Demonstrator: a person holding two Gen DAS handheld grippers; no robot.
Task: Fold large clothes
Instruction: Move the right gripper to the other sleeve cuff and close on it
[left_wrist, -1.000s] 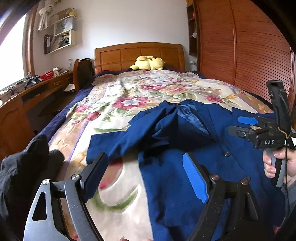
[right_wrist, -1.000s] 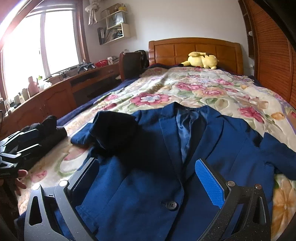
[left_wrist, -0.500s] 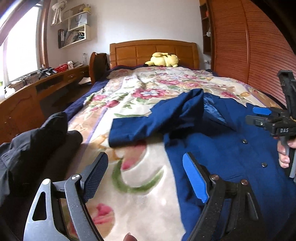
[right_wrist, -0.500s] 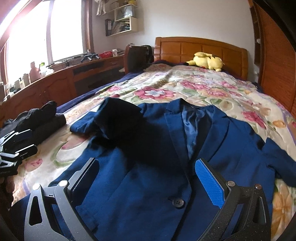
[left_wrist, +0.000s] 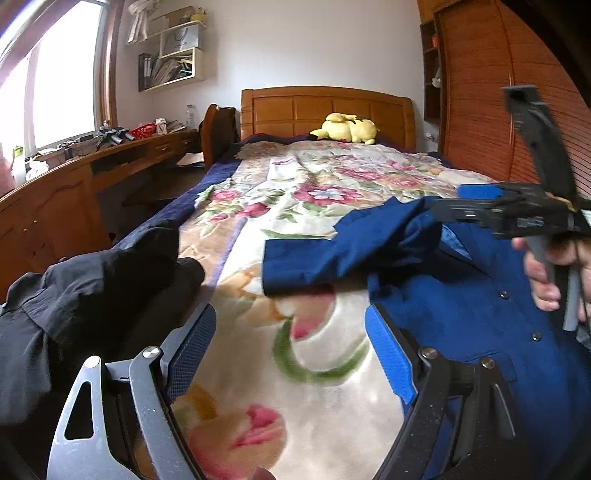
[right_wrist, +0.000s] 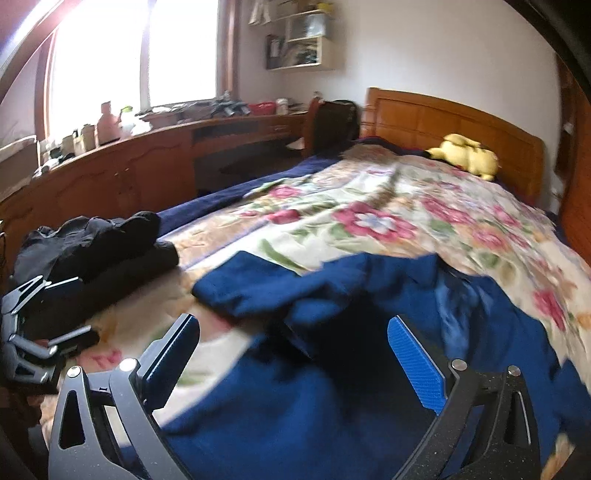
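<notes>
A: Largest item?
B: Floral blanket (left_wrist: 332, 369) covering the bed.
A: Next?
B: Navy jacket (left_wrist: 461, 314), lying at 3 o'clock on the blanket; long axis toward the headboard (left_wrist: 325, 110), collar at 12, one sleeve (left_wrist: 325, 258) pointing to 9.
A: Grippers?
B: Left gripper (left_wrist: 290, 354) and right gripper (right_wrist: 293, 358), fingers spread, both empty.

Both handheld grippers, left gripper (left_wrist: 290, 354) and right gripper (right_wrist: 295, 363), had grey-black speckled frames, silver screws and blue ribbed pads (left_wrist: 388, 358).
</notes>
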